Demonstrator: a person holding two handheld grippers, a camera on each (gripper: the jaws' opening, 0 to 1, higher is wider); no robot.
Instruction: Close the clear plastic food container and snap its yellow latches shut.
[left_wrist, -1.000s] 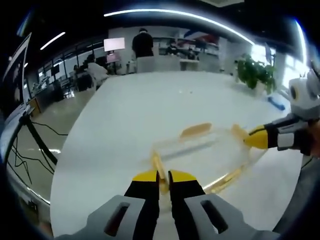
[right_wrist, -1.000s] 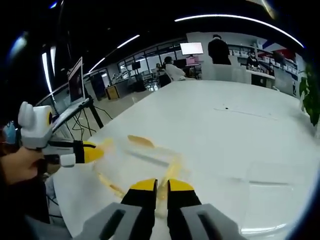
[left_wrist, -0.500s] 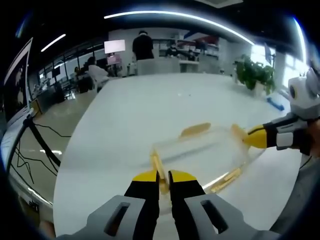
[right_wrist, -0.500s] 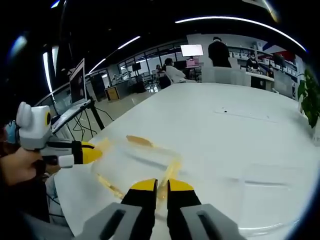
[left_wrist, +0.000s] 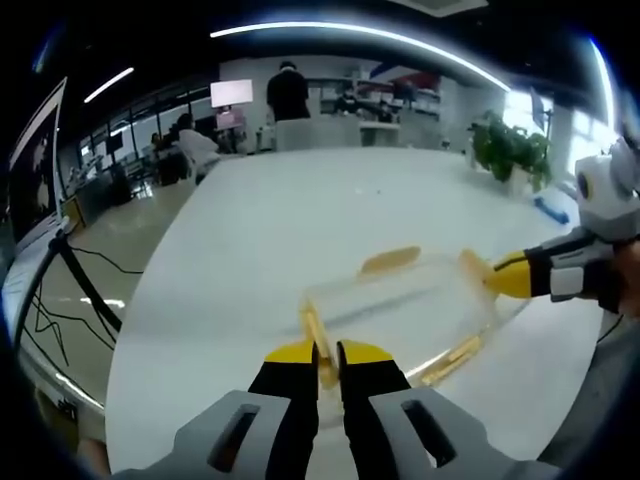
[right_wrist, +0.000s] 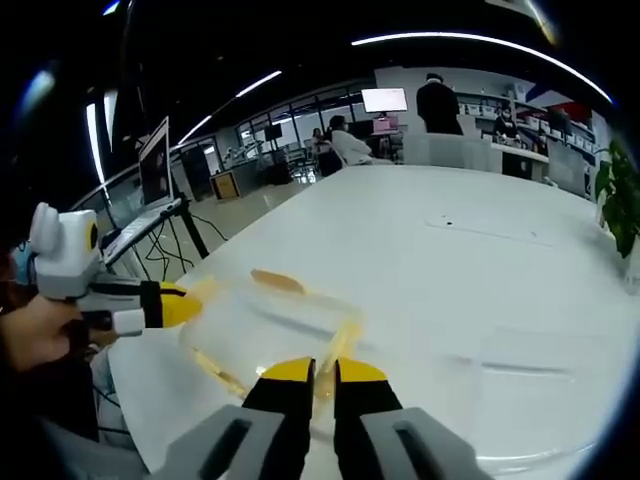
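Observation:
The clear plastic container (left_wrist: 400, 308) lies on the white table (left_wrist: 300, 210) with its lid on. Yellow latches show at its far side (left_wrist: 392, 260) and its near right side (left_wrist: 450, 358). My left gripper (left_wrist: 328, 352) is shut on the yellow latch (left_wrist: 314, 328) at the container's left end. The right gripper (left_wrist: 512, 277) comes in from the right, its yellow tips at the right-end latch (left_wrist: 473, 264). In the right gripper view my right gripper (right_wrist: 325, 370) is shut on that end latch (right_wrist: 346, 338), and the left gripper (right_wrist: 178, 304) meets the container (right_wrist: 270, 318) at the far end.
The table edge (left_wrist: 140, 330) curves close on the left, with cables and a stand (left_wrist: 70, 270) on the floor beyond. A potted plant (left_wrist: 512, 148) stands at the table's far right. People (left_wrist: 288, 88) and desks are in the background. A hand (right_wrist: 35, 335) holds the left gripper.
Both views have shifted only slightly with the hands. The container and both grippers keep the same places relative to each other.

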